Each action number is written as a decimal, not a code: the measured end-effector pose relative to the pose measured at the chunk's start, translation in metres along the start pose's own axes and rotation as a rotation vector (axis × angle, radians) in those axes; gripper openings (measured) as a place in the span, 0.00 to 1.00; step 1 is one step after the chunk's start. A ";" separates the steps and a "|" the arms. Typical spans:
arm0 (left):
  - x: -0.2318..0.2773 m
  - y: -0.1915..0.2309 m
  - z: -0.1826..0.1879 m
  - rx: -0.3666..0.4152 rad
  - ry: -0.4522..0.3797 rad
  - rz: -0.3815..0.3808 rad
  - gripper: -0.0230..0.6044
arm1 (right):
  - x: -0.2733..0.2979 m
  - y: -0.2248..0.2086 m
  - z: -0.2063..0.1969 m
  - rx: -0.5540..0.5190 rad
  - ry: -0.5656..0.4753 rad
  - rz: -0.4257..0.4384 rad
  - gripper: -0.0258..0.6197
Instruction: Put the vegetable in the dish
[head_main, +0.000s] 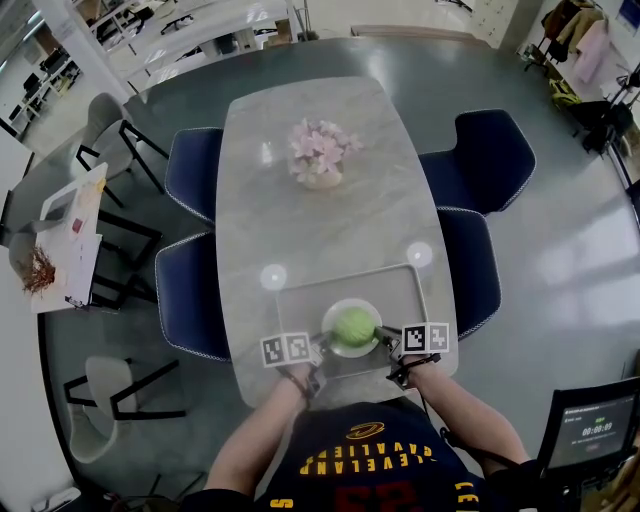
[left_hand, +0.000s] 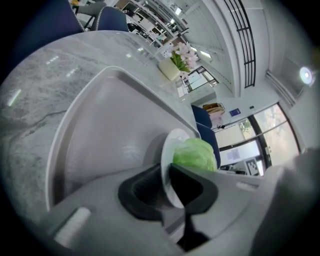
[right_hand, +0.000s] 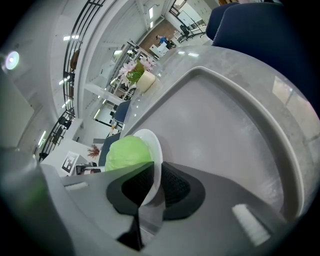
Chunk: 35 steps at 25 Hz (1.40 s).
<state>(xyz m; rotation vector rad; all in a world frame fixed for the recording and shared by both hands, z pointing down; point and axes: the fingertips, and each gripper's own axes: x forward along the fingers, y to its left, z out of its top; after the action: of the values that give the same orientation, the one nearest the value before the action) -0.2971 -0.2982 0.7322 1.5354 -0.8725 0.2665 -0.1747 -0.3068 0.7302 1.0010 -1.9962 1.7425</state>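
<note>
Vegetable (head_main: 353, 326): green leafy head, lying in the dish (head_main: 350, 302), at the near middle of the tray (head_main: 300, 300) on the counter (head_main: 300, 100).
Left tongs (left_hand: 167, 187): clamped on the dish rim.
Right tongs (right_hand: 150, 187): clamped on the opposite rim.
Task status: placement appears complete; judged remaining, letting go of the dish.

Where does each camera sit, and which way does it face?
Head view: on the person's head, facing steeply down at the tray; both forearms show.
Left gripper view: on the left hand-held gripper, looking along its jaws, shut on the dish rim.
Right gripper view: on the right hand-held gripper, clamping the opposite rim.
Shared: dish and green vegetable.
</note>
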 end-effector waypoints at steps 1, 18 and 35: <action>0.001 0.001 0.000 -0.001 0.001 0.009 0.12 | 0.000 -0.001 0.000 -0.001 0.002 -0.004 0.11; 0.003 0.004 0.000 0.075 0.001 0.107 0.15 | 0.003 -0.005 0.001 -0.020 0.019 -0.011 0.12; 0.005 0.003 -0.002 0.244 -0.004 0.243 0.17 | 0.001 -0.007 0.003 -0.154 0.021 -0.062 0.13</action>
<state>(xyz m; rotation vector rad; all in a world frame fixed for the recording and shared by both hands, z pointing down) -0.2949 -0.2977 0.7377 1.6531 -1.0615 0.5634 -0.1697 -0.3100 0.7352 0.9789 -2.0291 1.5358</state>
